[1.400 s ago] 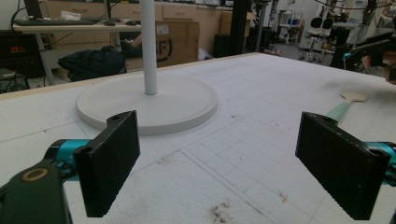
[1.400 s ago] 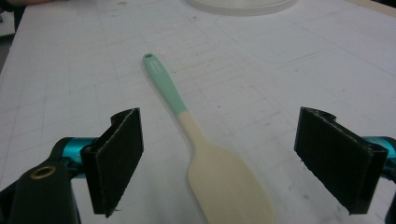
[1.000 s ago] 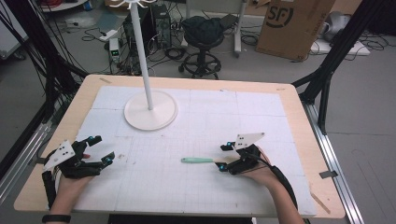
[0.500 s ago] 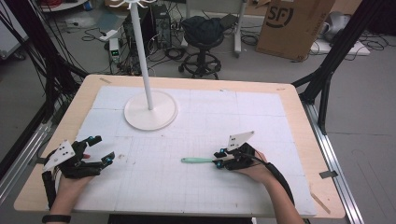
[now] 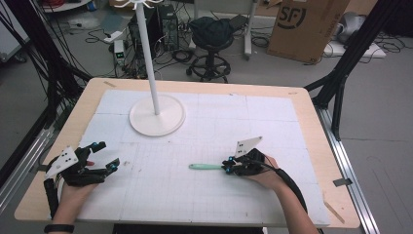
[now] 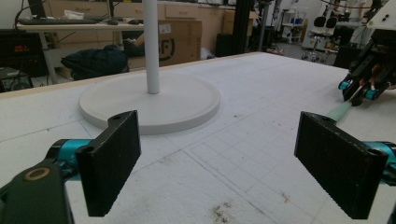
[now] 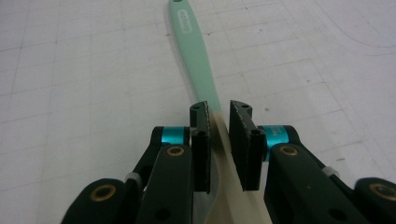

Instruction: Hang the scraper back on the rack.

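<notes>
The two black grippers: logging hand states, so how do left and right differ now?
The left gripper has its jaws spread wide with nothing between them; the right gripper has its jaws closed on the mint-green and cream toothbrush. The left sits by the table's near-left edge, the right mid-right. Both are hand-held, low over the white foam mat.

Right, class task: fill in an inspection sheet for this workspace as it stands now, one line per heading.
Surface: white gridded mat on a wooden table, scuffed in places.
Job's things: mint-handled utensil lying flat; white stand, upright on its round base.
Clutter: nothing seen on the mat.
Grippers: left tool open, holding nothing, near the mat's left edge; right tool closed on the utensil where the mint handle turns cream.
Cables: black cable along the right forearm; loose cables on the floor behind.
Surroundings: stool, cardboard box, black frame posts.
</notes>
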The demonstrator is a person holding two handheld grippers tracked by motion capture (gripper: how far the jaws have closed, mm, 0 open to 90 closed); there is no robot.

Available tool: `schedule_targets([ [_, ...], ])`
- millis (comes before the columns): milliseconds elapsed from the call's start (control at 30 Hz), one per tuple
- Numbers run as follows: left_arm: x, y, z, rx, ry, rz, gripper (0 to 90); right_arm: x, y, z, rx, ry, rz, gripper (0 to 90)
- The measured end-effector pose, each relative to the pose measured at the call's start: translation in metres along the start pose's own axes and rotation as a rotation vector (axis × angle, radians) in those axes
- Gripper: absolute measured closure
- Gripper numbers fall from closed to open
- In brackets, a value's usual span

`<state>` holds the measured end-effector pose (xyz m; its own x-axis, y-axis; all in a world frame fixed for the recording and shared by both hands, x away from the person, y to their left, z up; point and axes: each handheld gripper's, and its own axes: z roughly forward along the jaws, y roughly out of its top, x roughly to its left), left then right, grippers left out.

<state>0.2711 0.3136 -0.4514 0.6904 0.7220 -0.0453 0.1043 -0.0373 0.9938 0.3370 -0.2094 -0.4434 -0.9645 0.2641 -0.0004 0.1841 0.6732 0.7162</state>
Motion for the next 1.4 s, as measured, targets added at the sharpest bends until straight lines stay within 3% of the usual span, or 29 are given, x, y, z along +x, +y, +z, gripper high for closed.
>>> schedule_targets([
  [367, 0.0, 0.0, 0.0, -0.002, 0.0, -0.004, 15.0, -0.001, 0.002, -0.002, -0.002, -0.005, 0.063, 81.6],
  [533, 0.0, 0.0, 0.0, -0.002, -0.001, -0.004, 14.9, -0.003, 0.01, -0.012, -0.059, -0.021, 0.084, 81.7],
  [767, 0.0, 0.0, 0.0, -0.003, -0.002, -0.004, 14.9, -0.009, 0.038, -0.036, -0.15, -0.052, 0.109, 81.7],
  [1100, 0.001, 0.0, 0.0, -0.007, 0.0, -0.013, 14.7, -0.022, 0.106, -0.071, -0.236, -0.073, 0.177, 81.7],
  [1400, 0.001, 0.0, 0.0, -0.008, -0.004, -0.01, 14.7, -0.035, 0.181, -0.111, -0.291, -0.114, 0.141, 81.7],
])
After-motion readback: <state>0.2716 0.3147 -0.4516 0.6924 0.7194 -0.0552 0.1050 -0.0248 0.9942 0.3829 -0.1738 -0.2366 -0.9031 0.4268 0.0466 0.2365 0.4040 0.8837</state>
